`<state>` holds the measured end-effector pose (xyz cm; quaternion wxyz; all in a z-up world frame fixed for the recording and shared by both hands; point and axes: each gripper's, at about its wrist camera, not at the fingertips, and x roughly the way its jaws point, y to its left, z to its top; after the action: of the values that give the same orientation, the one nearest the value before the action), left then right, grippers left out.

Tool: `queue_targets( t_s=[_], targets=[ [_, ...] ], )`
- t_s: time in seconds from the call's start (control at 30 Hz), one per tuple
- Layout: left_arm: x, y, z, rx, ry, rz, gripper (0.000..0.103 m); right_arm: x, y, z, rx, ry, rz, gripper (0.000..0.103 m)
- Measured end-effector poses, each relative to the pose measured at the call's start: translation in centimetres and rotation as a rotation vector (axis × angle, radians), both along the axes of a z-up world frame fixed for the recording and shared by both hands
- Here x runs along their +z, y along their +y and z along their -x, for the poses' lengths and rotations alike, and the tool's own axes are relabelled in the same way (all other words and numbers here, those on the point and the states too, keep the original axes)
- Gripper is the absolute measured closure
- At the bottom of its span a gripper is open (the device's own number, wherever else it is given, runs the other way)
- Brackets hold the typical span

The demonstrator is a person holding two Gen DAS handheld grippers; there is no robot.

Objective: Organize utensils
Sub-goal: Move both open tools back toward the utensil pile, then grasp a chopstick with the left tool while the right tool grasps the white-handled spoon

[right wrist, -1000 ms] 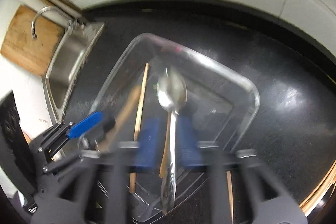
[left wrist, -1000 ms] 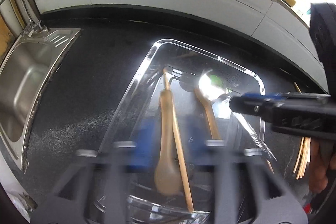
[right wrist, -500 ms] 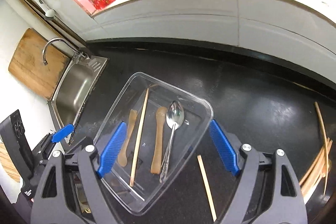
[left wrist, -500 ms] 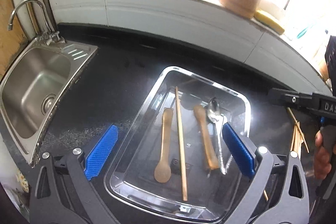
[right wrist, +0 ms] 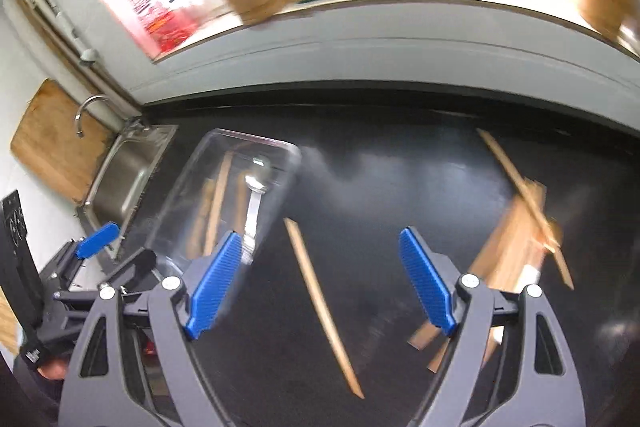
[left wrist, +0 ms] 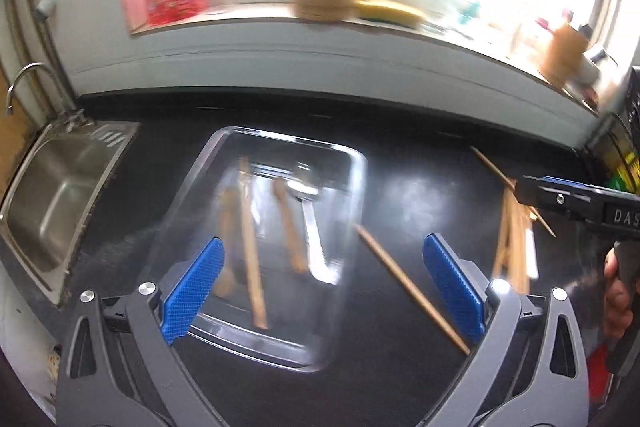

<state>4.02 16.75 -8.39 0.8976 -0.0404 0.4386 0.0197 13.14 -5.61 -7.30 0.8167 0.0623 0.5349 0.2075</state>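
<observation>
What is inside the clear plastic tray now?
Inside the clear tray lie two wooden spoons, one chopstick and a metal spoon. Motion blur hides finer details; nothing else shows inside.

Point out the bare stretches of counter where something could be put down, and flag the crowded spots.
Bare black counter runs from the clear tray right to the chopstick pile, behind the lone chopstick. A narrower strip lies between the sink and the tray. Crowded: the tray's inside, holding wooden utensils and a metal spoon, and the pile.
</observation>
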Motion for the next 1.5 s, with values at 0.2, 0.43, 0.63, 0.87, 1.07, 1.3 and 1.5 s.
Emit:
queue_targets(
  t_s=[0.2, 0.43, 0.63, 0.87, 1.07, 1.3, 1.5],
  targets=[
    [-0.8, -8.1, 0.8, -0.043, 0.040, -0.011, 0.006, 0.4, -9.7, 4.9, -0.095, -0.005, 0.076, 0.024],
    [-1.6, -16.2, 2.1, -0.071, 0.064, -0.044, 0.006, 0.2, -19.6, 9.5, -0.196, 0.014, 0.119, 0.024],
    [-2.2, -17.4, 2.5, -0.027, 0.083, -0.055, 0.006, -0.4, -21.8, 10.6, -0.186, 0.028, 0.098, 0.024],
    [-5.0, -15.9, 1.2, 0.102, 0.133, -0.039, 0.006, -0.3, -20.2, 9.8, -0.120, 0.017, 0.108, 0.024],
    [-9.2, -13.9, -1.2, 0.215, 0.208, -0.042, 0.006, -2.3, -19.3, 7.8, -0.115, 0.032, 0.128, 0.025],
    [-12.8, -11.9, -3.5, 0.258, 0.268, -0.061, 0.006, -9.4, -17.6, 3.0, -0.148, 0.137, 0.199, 0.043],
    [-14.6, -11.1, -4.8, 0.247, 0.299, -0.062, 0.006, -13.7, -16.4, -0.6, -0.194, 0.208, 0.224, 0.046]
  ],
)
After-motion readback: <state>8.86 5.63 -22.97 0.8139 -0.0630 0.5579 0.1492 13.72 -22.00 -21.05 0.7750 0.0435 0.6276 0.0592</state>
